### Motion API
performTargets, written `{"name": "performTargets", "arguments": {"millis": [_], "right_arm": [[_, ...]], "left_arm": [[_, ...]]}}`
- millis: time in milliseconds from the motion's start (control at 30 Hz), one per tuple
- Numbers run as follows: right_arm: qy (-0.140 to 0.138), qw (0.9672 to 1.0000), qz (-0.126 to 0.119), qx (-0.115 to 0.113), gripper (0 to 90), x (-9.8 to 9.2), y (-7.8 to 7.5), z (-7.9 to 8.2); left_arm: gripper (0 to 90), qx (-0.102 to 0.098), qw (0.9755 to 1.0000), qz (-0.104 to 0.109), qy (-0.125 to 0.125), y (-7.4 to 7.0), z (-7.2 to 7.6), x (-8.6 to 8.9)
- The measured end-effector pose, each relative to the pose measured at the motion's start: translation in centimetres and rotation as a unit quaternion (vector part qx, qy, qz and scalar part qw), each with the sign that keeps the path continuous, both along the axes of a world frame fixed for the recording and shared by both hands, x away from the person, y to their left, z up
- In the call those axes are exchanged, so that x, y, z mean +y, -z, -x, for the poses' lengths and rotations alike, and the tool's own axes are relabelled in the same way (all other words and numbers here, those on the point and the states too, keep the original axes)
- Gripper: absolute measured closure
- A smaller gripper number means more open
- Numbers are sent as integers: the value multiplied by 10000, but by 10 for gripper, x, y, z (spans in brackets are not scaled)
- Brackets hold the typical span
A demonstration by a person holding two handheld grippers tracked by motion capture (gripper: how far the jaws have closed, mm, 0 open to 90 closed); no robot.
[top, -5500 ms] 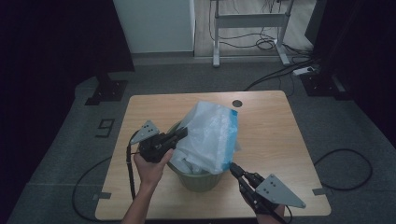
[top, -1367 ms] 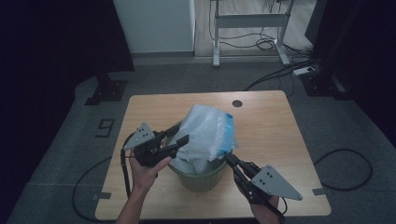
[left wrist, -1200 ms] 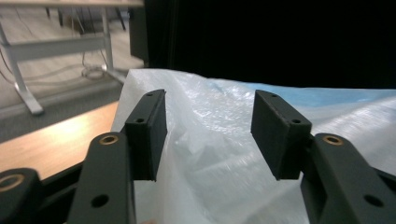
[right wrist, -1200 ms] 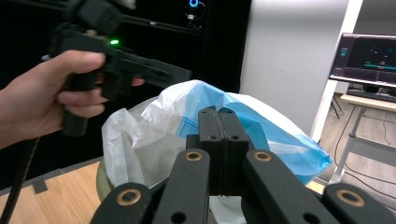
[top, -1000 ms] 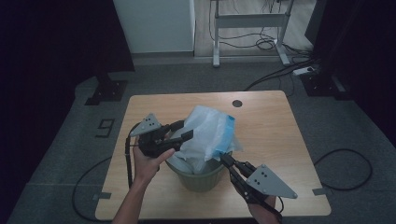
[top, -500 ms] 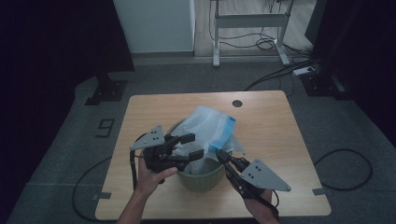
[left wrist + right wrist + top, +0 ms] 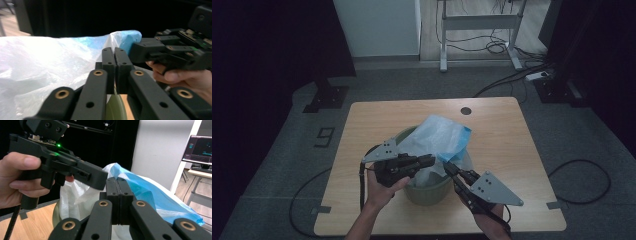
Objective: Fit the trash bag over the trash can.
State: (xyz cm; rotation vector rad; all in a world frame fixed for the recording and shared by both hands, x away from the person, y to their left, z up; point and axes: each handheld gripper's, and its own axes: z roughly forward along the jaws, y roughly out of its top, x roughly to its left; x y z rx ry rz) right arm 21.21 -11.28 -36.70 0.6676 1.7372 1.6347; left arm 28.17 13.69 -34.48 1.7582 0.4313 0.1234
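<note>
- Where the room opens out in the high view, we count one wooden table (image 7: 377,120), with one small dark round hole (image 7: 466,110) near its far edge at about 12 o'clock from the bin.
- On the table we see one green bin (image 7: 428,191), standing upright toward the near edge, between the two hands.
- One plastic bag (image 7: 437,138), white and translucent with a blue band along its top edge, sits in the bin and billows out over the rim toward 1 o'clock; it reaches up past the bin's far side.
- We count two grippers, both at the bag's near edge, their tips close together over the bin's mouth.
- The left gripper (image 7: 428,160) comes in from 9 o'clock of the bin; its jaws have just been closing and now stand pressed together. In the left gripper view (image 7: 114,53) the bag's film lies right at the tips, but we cannot tell whether any of it is pinched.
- The right gripper (image 7: 447,167) comes in from 5 o'clock, jaws together; in the right gripper view (image 7: 116,181) its tips meet the bag's blue edge, and we cannot tell whether they clamp it.
- Two hands hold them: the left hand (image 7: 384,186) and the right hand (image 7: 489,220).
- One number marking (image 7: 325,135) lies on the floor at 9 o'clock from the table.
</note>
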Motion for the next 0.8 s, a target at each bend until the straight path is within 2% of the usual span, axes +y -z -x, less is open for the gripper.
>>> {"name": "performTargets", "arguments": {"millis": [33, 67, 133, 167, 267, 433, 533, 700, 733, 800], "right_arm": [[0, 10000, 0, 0, 844, 0, 0, 0], [-9, 10000, -45, -46, 765, -1, 1, 4], [0, 9999, -100, -82, 707, -4, 2, 8], [20, 9999, -134, -92, 688, -6, 2, 10], [114, 9998, -161, -83, 651, -13, 4, 10], [214, 9997, -123, 7, 605, -19, 5, 4], [278, 9996, -16, 107, 556, -18, 6, -6], [352, 9992, 147, 87, 530, -13, 6, -17], [374, 9989, 267, 75, 523, -10, 5, -24], [387, 9986, 360, 50, 520, -8, 5, -30]], "left_arm": [[893, 0, 10000, 0, 0, 0, 0, 0], [895, -21, 9998, 152, -123, 1, 2, 4], [896, -29, 9996, 237, -176, 1, 3, 7], [896, -12, 9987, 443, -248, 2, 6, 13], [896, 17, 9974, 665, -268, 4, 10, 22], [896, 20, 9964, 786, -304, 6, 17, 28], [897, 36, 9956, 885, -297, 6, 19, 32], [896, 46, 9946, 1004, -274, 4, 20, 36], [896, 55, 9942, 1040, -268, 3, 22, 38], [896, 55, 9938, 1078, -279, 3, 23, 40]]}}
